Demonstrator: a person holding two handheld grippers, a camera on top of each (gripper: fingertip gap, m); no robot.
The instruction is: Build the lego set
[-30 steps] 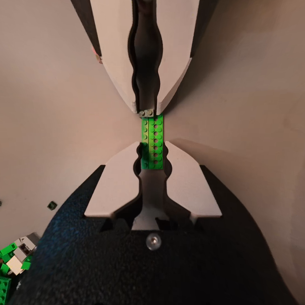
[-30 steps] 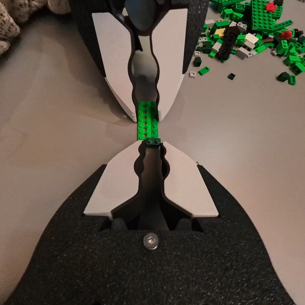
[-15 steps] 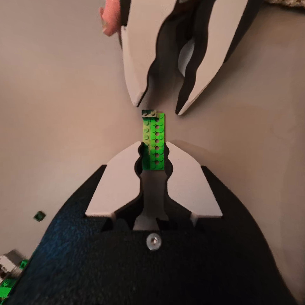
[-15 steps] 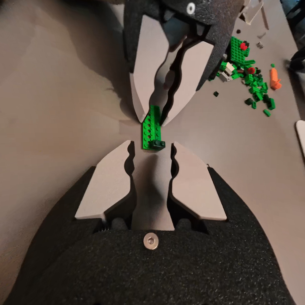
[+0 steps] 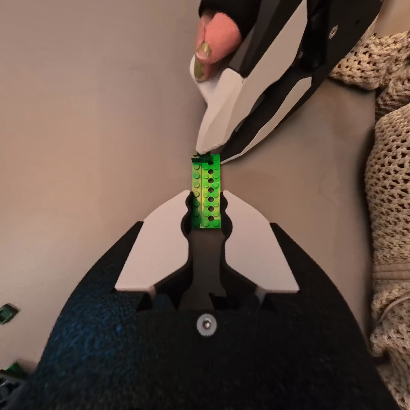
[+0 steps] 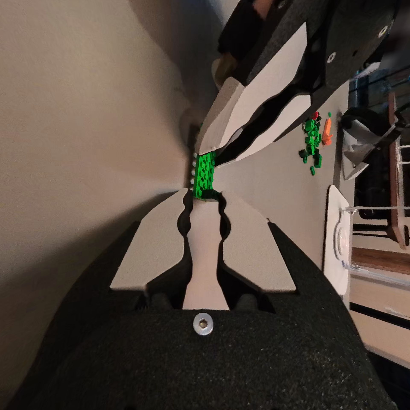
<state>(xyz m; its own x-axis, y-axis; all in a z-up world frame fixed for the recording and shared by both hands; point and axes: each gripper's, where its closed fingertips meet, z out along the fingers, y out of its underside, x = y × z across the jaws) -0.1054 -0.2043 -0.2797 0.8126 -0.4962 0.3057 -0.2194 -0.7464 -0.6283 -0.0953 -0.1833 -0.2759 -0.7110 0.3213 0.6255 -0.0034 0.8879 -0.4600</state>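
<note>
Left gripper [image 5: 206, 195] clamped on long bright-green studded Lego plate [image 5: 206, 190]; right gripper [image 6: 204, 195] parted, tips straddling small dark-green brick [image 6: 214, 194].

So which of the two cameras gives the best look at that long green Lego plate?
The left wrist view: the green plate faces the camera flat, sharp, its studs and row of holes clear, clamped by the left gripper. The right wrist view shows it tilted, blurrier and partly hidden by a fingertip.

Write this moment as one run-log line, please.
left gripper: shut on green plate | right gripper: open, at dark piece | table: loose bricks
</note>
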